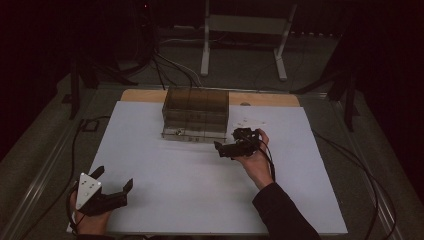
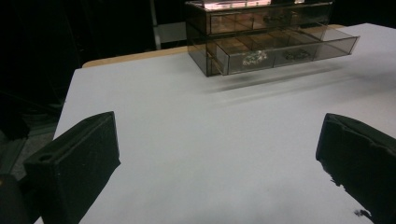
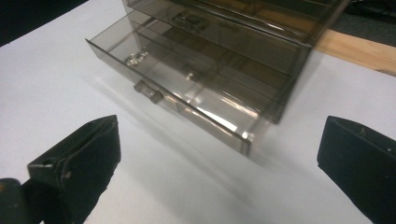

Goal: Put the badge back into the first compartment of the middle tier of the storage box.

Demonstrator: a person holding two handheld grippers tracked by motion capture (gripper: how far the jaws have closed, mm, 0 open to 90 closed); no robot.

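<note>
A smoky clear drawer box (image 1: 196, 112) stands at the back middle of the white table top (image 1: 200, 190). Its bottom drawer (image 3: 177, 88) is pulled out, with a small handle (image 3: 147, 91) on the front and a small shiny item (image 3: 135, 58) in one compartment. My right gripper (image 1: 231, 142) is open, close in front of the box's right front corner, with nothing between its jaws. My left gripper (image 1: 115, 178) is open and rests near the table's front left corner, far from the box (image 2: 261, 32). The open drawer (image 2: 289, 49) also holds the shiny item (image 2: 254, 57).
Small white pieces (image 1: 247, 121) lie on the table just right of the box. A wooden board edge (image 1: 265, 98) shows behind the white top. White stand legs (image 1: 205, 45) and cables (image 1: 165, 65) are on the floor beyond.
</note>
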